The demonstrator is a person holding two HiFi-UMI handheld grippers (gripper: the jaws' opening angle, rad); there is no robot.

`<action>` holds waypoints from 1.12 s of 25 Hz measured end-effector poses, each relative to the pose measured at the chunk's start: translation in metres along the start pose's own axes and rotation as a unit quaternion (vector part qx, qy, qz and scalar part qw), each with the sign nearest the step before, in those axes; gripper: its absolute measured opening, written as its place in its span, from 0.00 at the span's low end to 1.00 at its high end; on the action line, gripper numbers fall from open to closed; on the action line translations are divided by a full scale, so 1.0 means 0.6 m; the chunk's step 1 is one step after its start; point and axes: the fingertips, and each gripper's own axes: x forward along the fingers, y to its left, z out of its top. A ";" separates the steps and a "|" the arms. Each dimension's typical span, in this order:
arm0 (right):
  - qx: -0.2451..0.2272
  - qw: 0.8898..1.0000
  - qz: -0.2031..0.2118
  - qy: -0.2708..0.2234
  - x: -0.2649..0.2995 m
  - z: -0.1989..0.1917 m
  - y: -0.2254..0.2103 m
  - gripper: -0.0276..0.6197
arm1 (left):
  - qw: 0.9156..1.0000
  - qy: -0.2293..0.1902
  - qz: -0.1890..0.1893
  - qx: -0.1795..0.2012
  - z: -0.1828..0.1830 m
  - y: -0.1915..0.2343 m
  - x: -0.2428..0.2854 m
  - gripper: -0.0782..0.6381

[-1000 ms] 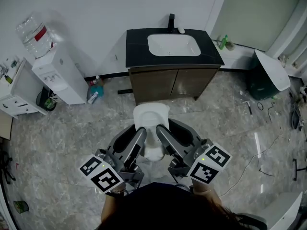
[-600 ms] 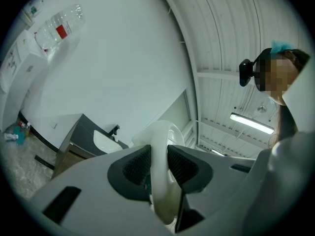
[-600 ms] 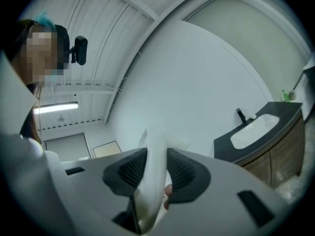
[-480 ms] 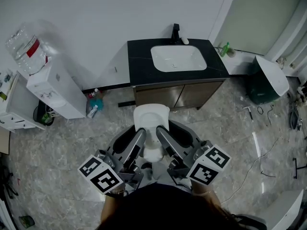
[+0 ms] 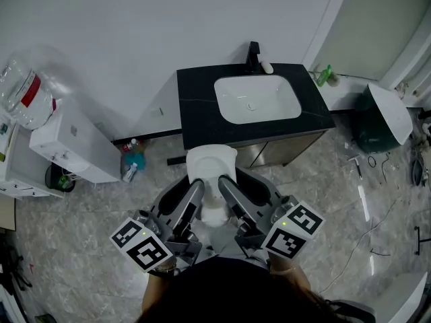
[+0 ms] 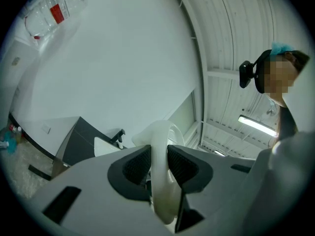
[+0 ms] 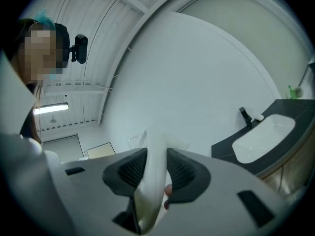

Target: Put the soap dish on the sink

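A white soap dish (image 5: 211, 165) hangs in front of me, gripped on both sides. My left gripper (image 5: 196, 188) is shut on its left rim, my right gripper (image 5: 225, 186) on its right rim. In the left gripper view the dish's rim (image 6: 164, 132) stands pinched between the dark pads of the left gripper (image 6: 158, 154). The right gripper view shows the same: the dish (image 7: 150, 193) sits clamped in the right gripper (image 7: 156, 155). Just beyond the dish stands the vanity, its black countertop (image 5: 196, 103) holding a white sink basin (image 5: 257, 99) and a black faucet (image 5: 254, 52).
A white water dispenser (image 5: 66, 148) with a clear bottle (image 5: 23, 98) stands at the left wall. A blue bottle (image 5: 133, 161) sits on the floor beside the vanity. A green bottle (image 5: 328, 76) and a dark bin with a white lid (image 5: 380, 116) are at the right.
The vanity and sink have come nearer and lower in the head view as I carried the dish toward them. Both grippers keep the same hold on the dish.
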 end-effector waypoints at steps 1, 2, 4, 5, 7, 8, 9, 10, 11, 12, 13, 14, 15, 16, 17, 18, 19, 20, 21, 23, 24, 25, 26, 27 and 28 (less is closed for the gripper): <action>-0.001 1.000 0.001 0.000 0.019 0.010 -0.015 0.25 | 1.000 -0.001 0.001 0.000 0.012 0.015 0.018 0.27; -0.002 1.000 0.002 0.001 0.038 0.020 -0.032 0.25 | 1.000 -0.003 0.002 0.000 0.024 0.030 0.037 0.27; -0.003 1.000 0.003 0.004 0.075 0.042 -0.067 0.25 | 1.000 -0.005 0.003 -0.002 0.047 0.059 0.078 0.27; -0.004 1.000 0.005 0.006 0.094 0.054 -0.086 0.25 | 1.000 -0.006 0.004 -0.002 0.059 0.073 0.099 0.27; -0.003 1.000 0.008 0.010 0.130 0.076 -0.120 0.25 | 1.000 -0.007 0.008 -0.002 0.081 0.101 0.140 0.27; -0.003 1.000 0.011 0.011 0.148 0.087 -0.136 0.25 | 1.000 -0.008 0.010 -0.002 0.094 0.114 0.158 0.27; -0.002 1.000 0.013 0.011 0.166 0.098 -0.151 0.25 | 1.000 -0.010 0.011 -0.001 0.106 0.126 0.176 0.27; -0.003 1.000 0.015 0.012 0.183 0.108 -0.164 0.25 | 1.000 -0.011 0.013 0.000 0.117 0.138 0.192 0.27; -0.003 1.000 0.017 0.014 0.199 0.116 -0.176 0.25 | 1.000 -0.012 0.015 -0.001 0.127 0.150 0.207 0.27; -0.003 1.000 0.019 0.016 0.214 0.124 -0.188 0.25 | 1.000 -0.013 0.017 -0.001 0.137 0.162 0.220 0.27; -0.003 1.000 0.021 0.018 0.229 0.130 -0.200 0.25 | 1.000 -0.014 0.020 -0.002 0.145 0.173 0.233 0.27; -0.002 1.000 0.023 0.020 0.242 0.136 -0.212 0.25 | 1.000 -0.015 0.022 -0.002 0.153 0.184 0.245 0.27; -0.001 0.999 0.025 0.022 0.256 0.142 -0.223 0.25 | 1.000 -0.016 0.025 -0.001 0.161 0.195 0.257 0.27; 0.000 0.999 0.026 0.024 0.268 0.147 -0.233 0.25 | 0.999 -0.016 0.028 -0.002 0.167 0.205 0.268 0.27; 0.002 0.999 0.027 0.025 0.279 0.151 -0.243 0.25 | 0.999 -0.016 0.031 -0.003 0.173 0.215 0.278 0.27; 0.004 0.999 0.028 0.027 0.290 0.154 -0.252 0.25 | 0.999 -0.017 0.034 -0.004 0.179 0.224 0.286 0.27; 0.005 0.999 0.030 0.027 0.301 0.157 -0.259 0.25 | 0.999 -0.017 0.037 -0.004 0.184 0.233 0.293 0.27; 0.007 0.999 0.031 0.028 0.311 0.159 -0.265 0.25 | 0.999 -0.018 0.041 -0.004 0.190 0.242 0.298 0.27; 0.008 0.999 0.032 0.029 0.321 0.160 -0.271 0.25 | 0.999 -0.018 0.043 -0.003 0.195 0.250 0.303 0.27; 0.011 0.999 0.034 0.031 0.343 0.161 -0.282 0.25 | 0.999 -0.018 0.047 -0.003 0.207 0.269 0.312 0.27; 0.011 0.999 0.034 0.033 0.356 0.161 -0.288 0.25 | 0.999 -0.017 0.049 -0.003 0.213 0.281 0.317 0.27; 0.011 0.999 0.033 0.034 0.369 0.161 -0.293 0.25 | 0.999 -0.017 0.050 -0.005 0.219 0.293 0.321 0.27; 0.010 0.999 0.032 0.034 0.384 0.161 -0.299 0.25 | 0.999 -0.017 0.050 -0.007 0.226 0.306 0.325 0.27; 0.008 0.999 0.030 0.035 0.398 0.161 -0.306 0.25 | 0.999 -0.017 0.049 -0.009 0.233 0.320 0.331 0.27; 0.005 0.999 0.028 0.035 0.414 0.160 -0.313 0.25 | 0.999 -0.016 0.048 -0.011 0.240 0.334 0.337 0.27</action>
